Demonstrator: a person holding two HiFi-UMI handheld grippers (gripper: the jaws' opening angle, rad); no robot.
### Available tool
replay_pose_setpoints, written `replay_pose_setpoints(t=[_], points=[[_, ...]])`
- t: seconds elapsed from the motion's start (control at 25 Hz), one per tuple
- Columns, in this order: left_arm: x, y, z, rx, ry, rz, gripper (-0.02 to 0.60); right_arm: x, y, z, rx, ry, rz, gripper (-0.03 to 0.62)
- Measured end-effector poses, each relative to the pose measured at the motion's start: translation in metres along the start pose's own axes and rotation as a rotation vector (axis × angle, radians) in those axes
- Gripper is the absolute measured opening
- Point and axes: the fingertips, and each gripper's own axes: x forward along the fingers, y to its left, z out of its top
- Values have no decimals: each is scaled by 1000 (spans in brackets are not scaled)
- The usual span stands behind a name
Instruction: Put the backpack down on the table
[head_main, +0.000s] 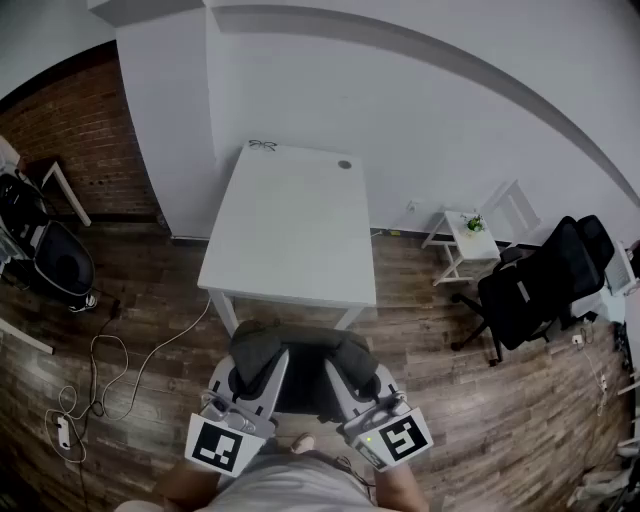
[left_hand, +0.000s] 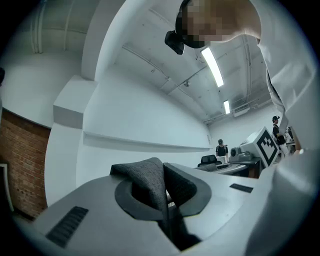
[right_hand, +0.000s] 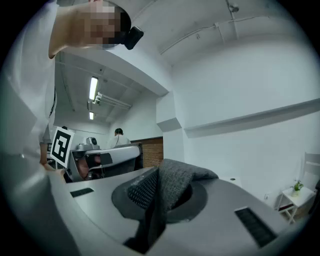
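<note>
Just beyond the backpack, the table bears glasses.

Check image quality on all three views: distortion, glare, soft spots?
Head view: heavy fisheye, wall lines bow, corners vignetted; the table is bright, the backpack dark with little detail. Left gripper view: ceiling strip light blown out white, backpack fabric at the jaws reads sharp, rim dark. Right gripper view: same dark rim, ceiling lamp small and bright, fabric weave clear.
</note>
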Motion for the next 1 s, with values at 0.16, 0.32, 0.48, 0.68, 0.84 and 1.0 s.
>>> replay_pose_setpoints(t=[0.16, 0.32, 0.48, 0.68, 0.84, 1.0], points=[[-9, -5, 5, -13, 3, 10, 46, -7, 10, 3, -5, -6, 13, 57], [-19, -10, 6, -9, 4, 35, 46, -13, 18, 5, 17, -31, 45, 57], [-24, -25, 6, -5, 10, 67, 46, -28, 18, 3, 27, -25, 81, 57], [-27, -39, 4, 26, 14, 99, 46, -43, 21, 1, 8, -35, 126, 57], [-22, -39, 4, 34, 10, 108, 46, -42, 17, 1, -5, -40, 138, 57], [-10, -33, -1, 32, 9, 87, 46, -35, 7, 2, -9, -60, 134, 57]])
